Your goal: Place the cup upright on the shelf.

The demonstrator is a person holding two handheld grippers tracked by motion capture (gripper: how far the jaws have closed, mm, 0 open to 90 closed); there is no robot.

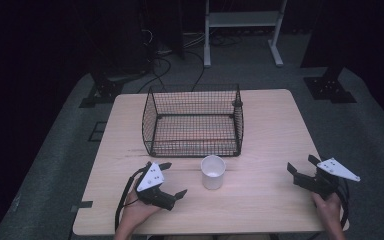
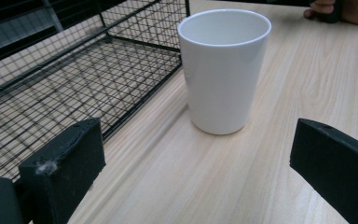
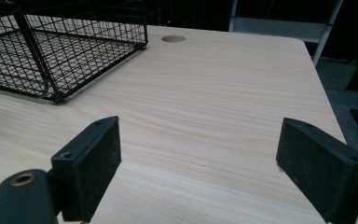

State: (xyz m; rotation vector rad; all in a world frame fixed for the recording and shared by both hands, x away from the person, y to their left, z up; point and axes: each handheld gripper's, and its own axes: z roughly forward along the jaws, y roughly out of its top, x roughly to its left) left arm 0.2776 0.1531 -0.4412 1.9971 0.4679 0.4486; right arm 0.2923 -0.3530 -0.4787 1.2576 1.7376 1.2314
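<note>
The cup (image 1: 213,171) stands upright on the worktop (image 1: 265,130) just in front of the basket (image 1: 192,121), nearer the front edge than the back, with the left gripper (image 1: 172,180) close beside it and the right gripper (image 1: 300,169) well apart near the right edge. Both grippers have their fingers (image 2: 63,170) spread wide, holding nothing. The cup appears rigid, light, smooth-walled and likely slippery and breakable; grip it across the side wall at mid-height, squarely and with moderate force.
</note>
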